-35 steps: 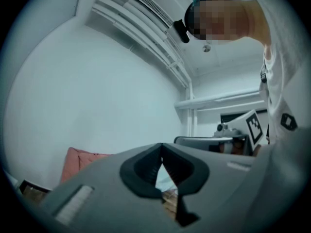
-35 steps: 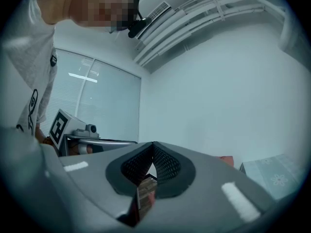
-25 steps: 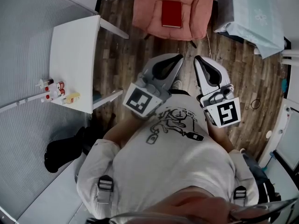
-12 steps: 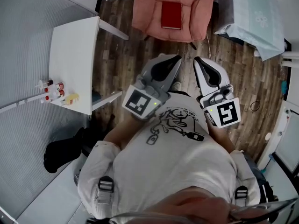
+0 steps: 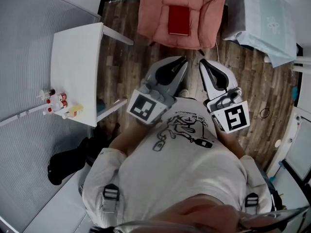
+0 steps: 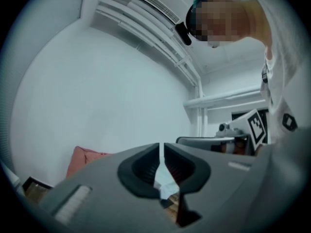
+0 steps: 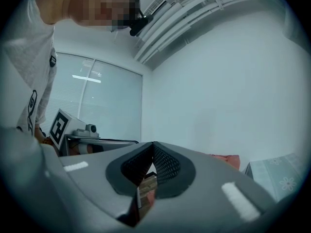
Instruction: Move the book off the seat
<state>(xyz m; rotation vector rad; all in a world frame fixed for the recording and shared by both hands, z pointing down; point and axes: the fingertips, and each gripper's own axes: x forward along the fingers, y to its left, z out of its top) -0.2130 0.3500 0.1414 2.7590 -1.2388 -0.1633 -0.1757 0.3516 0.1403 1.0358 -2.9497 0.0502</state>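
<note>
A dark red book (image 5: 179,20) lies flat on the seat of a pink cushioned chair (image 5: 154,13) at the top of the head view. Both grippers are held close to the person's chest, pointing at the chair and well short of it. My left gripper (image 5: 183,59) (image 6: 161,147) is opening: a thin slit shows between its jaws, with nothing in it. My right gripper (image 5: 201,61) (image 7: 152,145) is shut and empty. The chair's pink cushion (image 6: 81,157) (image 7: 226,159) peeks over each gripper's body.
A white table (image 5: 75,57) stands at the left, with small vials (image 5: 57,99) at its near end. A table under a pale blue cloth (image 5: 265,18) (image 7: 279,171) stands right of the chair. Wooden floor (image 5: 126,57) lies between me and the chair. A black bag (image 5: 68,161) sits low left.
Both grippers have crept slightly toward the chair. The book has not moved.
</note>
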